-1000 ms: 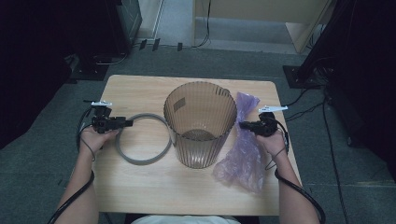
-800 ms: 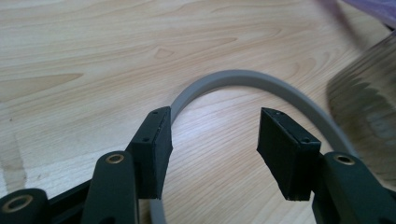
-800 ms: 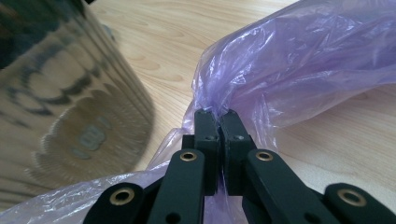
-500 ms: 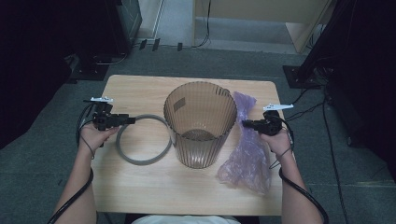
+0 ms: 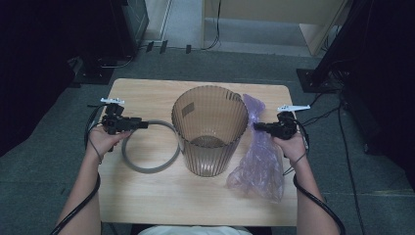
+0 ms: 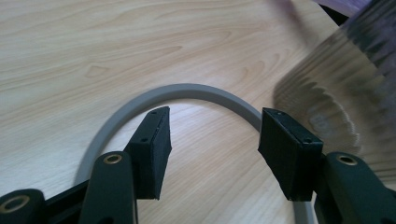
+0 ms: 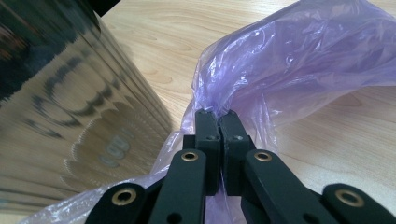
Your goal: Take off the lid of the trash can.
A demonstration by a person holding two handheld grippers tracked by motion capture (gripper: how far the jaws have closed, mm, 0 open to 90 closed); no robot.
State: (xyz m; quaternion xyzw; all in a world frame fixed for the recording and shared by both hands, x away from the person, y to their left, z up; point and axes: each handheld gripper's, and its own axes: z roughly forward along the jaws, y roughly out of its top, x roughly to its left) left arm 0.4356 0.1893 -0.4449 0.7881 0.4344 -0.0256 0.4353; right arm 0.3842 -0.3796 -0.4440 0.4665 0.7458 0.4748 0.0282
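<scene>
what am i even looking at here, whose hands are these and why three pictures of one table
A person sits at a wooden table and holds a hand tool in each hand: black tongs with a camera riding on each. The wide picture comes from a fixed camera above, looking down. The other two are taken from the tools, looking along their jaws.

On the table stand a ribbed brown see-through bin, a grey ring to its left and a purple plastic bag to its right.

The left tongs are open above the ring and grip nothing. The right tongs are shut on the bag, pinching its thin film near the top.
</scene>
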